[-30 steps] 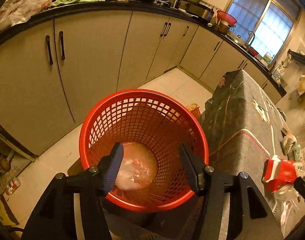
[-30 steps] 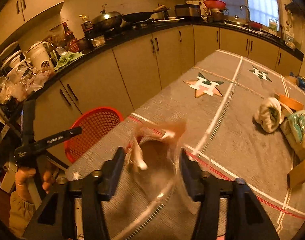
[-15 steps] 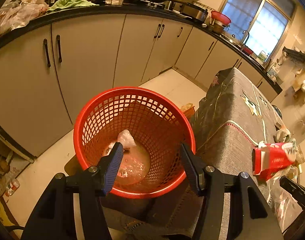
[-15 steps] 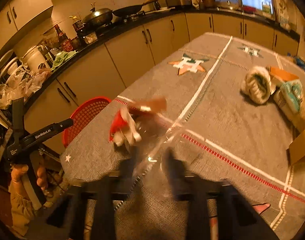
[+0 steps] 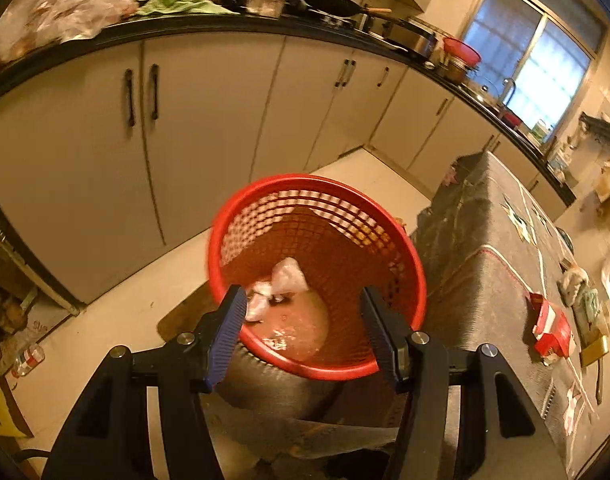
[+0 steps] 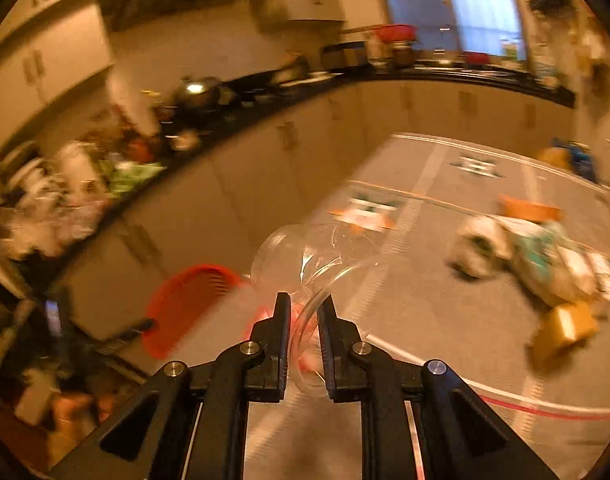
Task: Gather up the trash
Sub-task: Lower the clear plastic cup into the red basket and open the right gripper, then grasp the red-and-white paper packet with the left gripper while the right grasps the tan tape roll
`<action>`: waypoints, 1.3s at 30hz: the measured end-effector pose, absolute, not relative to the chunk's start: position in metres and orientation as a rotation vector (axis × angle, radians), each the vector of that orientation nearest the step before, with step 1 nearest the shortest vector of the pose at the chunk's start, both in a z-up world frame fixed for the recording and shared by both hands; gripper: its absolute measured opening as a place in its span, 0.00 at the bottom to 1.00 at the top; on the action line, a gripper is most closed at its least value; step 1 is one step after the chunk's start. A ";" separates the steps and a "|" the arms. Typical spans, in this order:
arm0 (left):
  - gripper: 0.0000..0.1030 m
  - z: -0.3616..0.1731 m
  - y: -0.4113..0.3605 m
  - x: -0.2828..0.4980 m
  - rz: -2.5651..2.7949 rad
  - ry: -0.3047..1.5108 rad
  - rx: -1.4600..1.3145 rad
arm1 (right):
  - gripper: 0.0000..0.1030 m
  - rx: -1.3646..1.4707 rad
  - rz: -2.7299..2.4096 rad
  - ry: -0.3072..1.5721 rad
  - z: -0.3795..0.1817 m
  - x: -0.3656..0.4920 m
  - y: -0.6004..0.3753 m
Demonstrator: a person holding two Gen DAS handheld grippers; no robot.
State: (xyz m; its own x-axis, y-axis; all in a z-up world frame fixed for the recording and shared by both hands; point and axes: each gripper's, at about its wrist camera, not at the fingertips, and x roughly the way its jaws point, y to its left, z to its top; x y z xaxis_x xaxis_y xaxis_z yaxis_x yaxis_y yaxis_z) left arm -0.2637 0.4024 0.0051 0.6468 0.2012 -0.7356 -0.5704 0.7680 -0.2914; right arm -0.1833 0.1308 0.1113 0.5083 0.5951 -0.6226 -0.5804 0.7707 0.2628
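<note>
The right gripper (image 6: 303, 312) pinches a clear plastic tub (image 6: 305, 256) by its thin rim above the table (image 6: 445, 320) (light, bendy, slippery, I think), while the left gripper (image 5: 303, 312), spread wide, points at the red basket (image 5: 385, 252).

The right gripper (image 6: 303, 312), wide apart a second ago, has pinched down on the clear plastic container (image 6: 305, 264) and lifted it off the table (image 6: 425, 320) (its view is streaked with blur). The left gripper (image 5: 303, 320) has drawn back from the red basket (image 5: 409, 264), which now sits farther off, with crumpled white trash (image 5: 283, 280) showing inside.
</note>
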 end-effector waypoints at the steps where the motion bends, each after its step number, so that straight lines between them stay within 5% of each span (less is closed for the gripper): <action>1: 0.56 0.006 0.405 -0.266 0.472 0.745 -0.543 | 0.14 0.017 0.747 0.778 0.110 -0.182 0.145; 8: 0.56 0.013 0.415 -0.280 0.533 0.745 -0.504 | 0.17 -0.056 0.933 0.886 0.073 -0.166 0.260; 11: 0.56 0.016 0.417 -0.282 0.537 0.743 -0.492 | 0.42 -0.053 0.956 0.907 0.057 -0.156 0.292; 15: 0.58 0.017 0.417 -0.284 0.539 0.735 -0.493 | 0.51 -0.027 0.940 0.929 0.049 -0.148 0.298; 39: 0.78 0.041 0.261 -0.182 0.012 0.771 -0.373 | 0.69 0.243 0.419 0.776 0.073 -0.177 -0.066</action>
State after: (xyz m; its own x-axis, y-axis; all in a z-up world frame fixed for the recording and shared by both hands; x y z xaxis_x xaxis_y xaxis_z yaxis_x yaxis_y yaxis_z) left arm -0.1822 0.2613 0.0414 0.7202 -0.1244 -0.6825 -0.1458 0.9347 -0.3242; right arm -0.1767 -0.0661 0.0728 0.6374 0.4509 -0.6248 -0.2747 0.8906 0.3624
